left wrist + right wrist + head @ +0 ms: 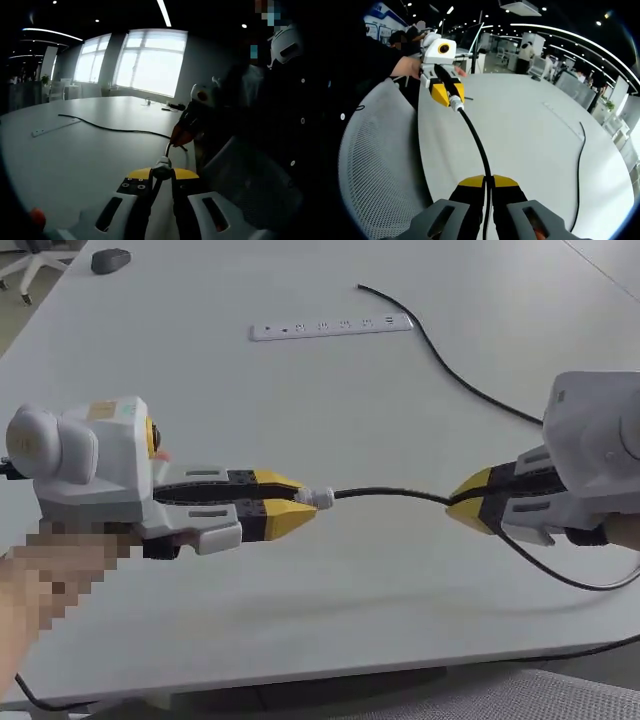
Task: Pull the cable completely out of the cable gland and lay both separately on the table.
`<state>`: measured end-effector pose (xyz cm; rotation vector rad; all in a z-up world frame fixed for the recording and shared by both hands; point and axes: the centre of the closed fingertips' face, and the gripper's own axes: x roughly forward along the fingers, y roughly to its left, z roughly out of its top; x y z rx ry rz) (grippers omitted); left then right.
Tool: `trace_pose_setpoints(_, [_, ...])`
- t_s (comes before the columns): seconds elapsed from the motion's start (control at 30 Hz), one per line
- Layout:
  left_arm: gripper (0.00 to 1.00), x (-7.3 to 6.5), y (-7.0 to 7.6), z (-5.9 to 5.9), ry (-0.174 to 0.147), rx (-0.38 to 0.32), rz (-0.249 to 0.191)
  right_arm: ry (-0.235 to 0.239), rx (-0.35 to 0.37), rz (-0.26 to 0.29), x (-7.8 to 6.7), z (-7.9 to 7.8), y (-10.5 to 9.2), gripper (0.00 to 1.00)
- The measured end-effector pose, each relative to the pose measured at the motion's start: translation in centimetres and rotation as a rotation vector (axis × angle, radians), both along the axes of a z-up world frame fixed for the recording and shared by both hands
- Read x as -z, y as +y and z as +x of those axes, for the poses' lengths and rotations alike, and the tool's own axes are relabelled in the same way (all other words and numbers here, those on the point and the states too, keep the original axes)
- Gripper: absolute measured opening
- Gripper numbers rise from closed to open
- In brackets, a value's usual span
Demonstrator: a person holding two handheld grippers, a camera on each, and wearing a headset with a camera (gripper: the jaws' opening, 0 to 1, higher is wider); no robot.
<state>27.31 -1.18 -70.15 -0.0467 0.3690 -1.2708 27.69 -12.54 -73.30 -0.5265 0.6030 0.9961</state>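
A small grey cable gland (318,498) sits between the yellow tips of my left gripper (303,507), which is shut on it above the white table (330,400). A black cable (392,493) runs out of the gland to the right into my right gripper (452,506), shut on the cable. In the left gripper view the gland (162,167) pokes out above my left gripper (161,174), and the cable (169,147) rises toward the other gripper (180,136). In the right gripper view the cable (476,142) stretches from my right gripper (488,181) to the gland (455,105).
A white power strip (331,327) lies at the far middle of the table, with its black cord (460,380) trailing to the right. A dark mouse (110,259) rests at the far left corner. A grey mesh chair (380,170) stands by the table's near edge.
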Motion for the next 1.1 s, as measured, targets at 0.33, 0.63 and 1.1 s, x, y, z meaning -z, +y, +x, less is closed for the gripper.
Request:
trace_pose_setpoints(0.33, [0.15,0.2,0.0,0.0,0.006,-0.001,0.006,0.036,0.053,0.016,1.0,-0.1,-0.9,0.00])
trace_pose_setpoints(0.63, [0.15,0.5,-0.3,-0.1,0.012,0.001,0.013,0.071,0.080,0.015,2.1,-0.3,-1.2,0.00])
trace_pose_setpoints(1.1, [0.15,0.3,-0.5,-0.2,0.003,0.000,0.013,-0.019,-0.035,0.062,-1.8,-0.5,2.3,0.12])
